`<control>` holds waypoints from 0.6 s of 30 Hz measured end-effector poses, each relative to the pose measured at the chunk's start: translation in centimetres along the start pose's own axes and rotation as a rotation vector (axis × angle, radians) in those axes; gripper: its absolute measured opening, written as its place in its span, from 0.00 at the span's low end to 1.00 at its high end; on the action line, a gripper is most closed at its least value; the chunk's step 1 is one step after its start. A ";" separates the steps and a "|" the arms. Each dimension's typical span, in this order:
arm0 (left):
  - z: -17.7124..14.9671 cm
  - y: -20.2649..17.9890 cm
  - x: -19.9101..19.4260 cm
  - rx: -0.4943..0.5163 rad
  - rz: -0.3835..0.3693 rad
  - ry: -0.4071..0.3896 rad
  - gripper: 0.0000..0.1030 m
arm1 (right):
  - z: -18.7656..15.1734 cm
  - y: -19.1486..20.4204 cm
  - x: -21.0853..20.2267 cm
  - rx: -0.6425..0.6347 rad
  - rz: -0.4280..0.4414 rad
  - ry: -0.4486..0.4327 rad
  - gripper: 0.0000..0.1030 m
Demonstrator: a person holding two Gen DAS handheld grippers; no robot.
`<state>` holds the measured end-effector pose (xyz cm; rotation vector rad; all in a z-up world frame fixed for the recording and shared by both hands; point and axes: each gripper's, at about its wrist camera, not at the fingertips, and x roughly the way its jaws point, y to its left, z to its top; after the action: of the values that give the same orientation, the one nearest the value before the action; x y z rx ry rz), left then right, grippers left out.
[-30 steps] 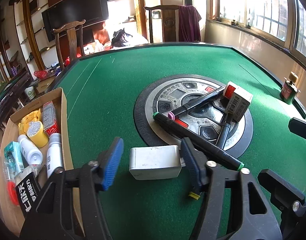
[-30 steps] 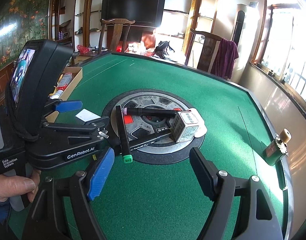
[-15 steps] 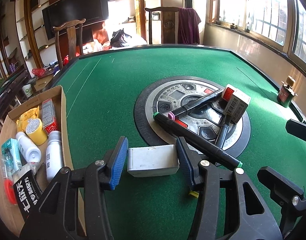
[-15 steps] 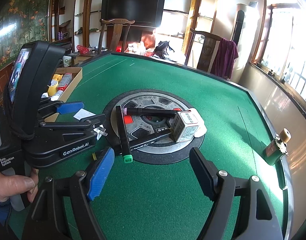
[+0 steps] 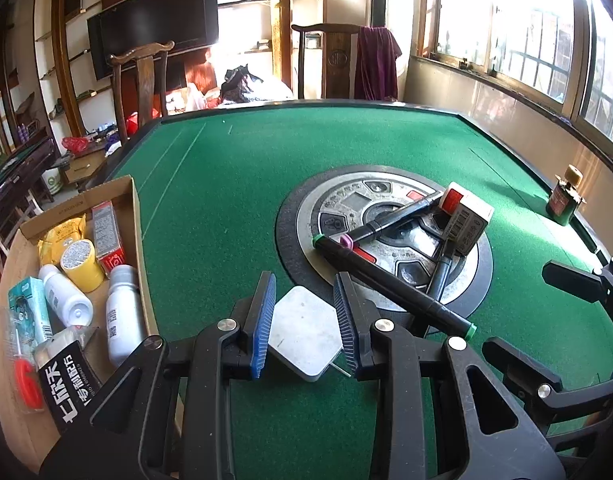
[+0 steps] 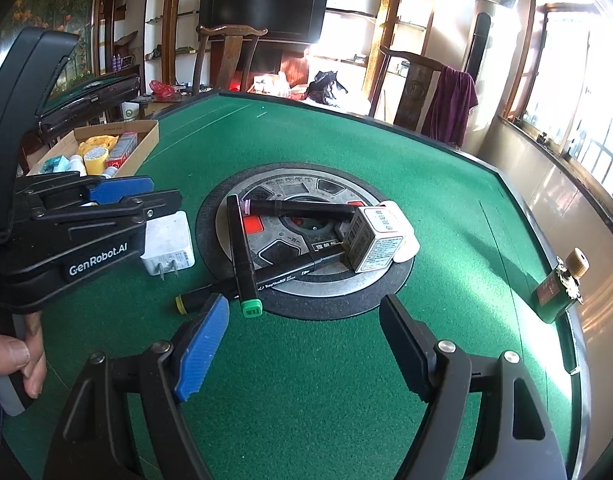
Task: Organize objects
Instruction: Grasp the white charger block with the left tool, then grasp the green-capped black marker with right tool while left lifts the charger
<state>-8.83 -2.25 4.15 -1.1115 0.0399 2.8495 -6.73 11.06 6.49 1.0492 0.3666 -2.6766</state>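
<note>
A cardboard box [image 5: 136, 236] sits at the far left edge of the green felt surface [image 5: 226, 200], well left of the round metal hub [image 5: 386, 216] at the centre. It holds white bottles, a yellow tub, a red carton and other packets.

Just left of the hub, the left hand-held gripper [image 5: 304, 322] has its blue-padded fingers [image 5: 262, 320] closed against both sides of a white charger [image 5: 306, 330], which is tilted with one corner raised; its metal prongs point toward the camera.

On the hub lie three black markers [image 5: 390, 280], crossed over one another, and a small printed carton [image 5: 468, 220] rests on the hub's right side.

Nearer than the hub, the right hand-held gripper [image 6: 302, 340] hangs over bare felt, its fingers spread wide and holding nothing.

Far right of the hub, near the surface's edge, stands a small green bottle [image 5: 564, 200] with a wooden cap.
</note>
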 end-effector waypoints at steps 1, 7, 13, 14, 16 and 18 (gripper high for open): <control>0.0 0.0 0.2 0.004 -0.006 0.014 0.29 | 0.0 -0.1 0.1 0.002 -0.002 0.002 0.76; -0.5 -0.1 0.7 0.021 -0.014 0.089 0.29 | 0.1 -0.7 0.1 0.030 0.006 0.007 0.76; -1.1 0.2 1.4 0.020 0.016 0.114 0.38 | 0.2 -2.1 0.2 0.101 0.052 0.021 0.76; -1.0 0.3 1.4 0.019 0.021 0.112 0.43 | 0.2 -2.0 0.2 0.105 0.054 0.020 0.76; -1.1 0.3 1.6 0.018 0.039 0.109 0.53 | 0.2 -2.1 0.1 0.111 0.054 0.017 0.76; -0.9 0.5 1.7 0.009 0.038 0.114 0.56 | 0.2 -2.1 0.0 0.114 0.061 0.015 0.76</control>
<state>-9.52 -2.70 2.34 -1.2845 0.0816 2.8124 -7.55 12.94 6.91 1.0941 0.1841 -2.6636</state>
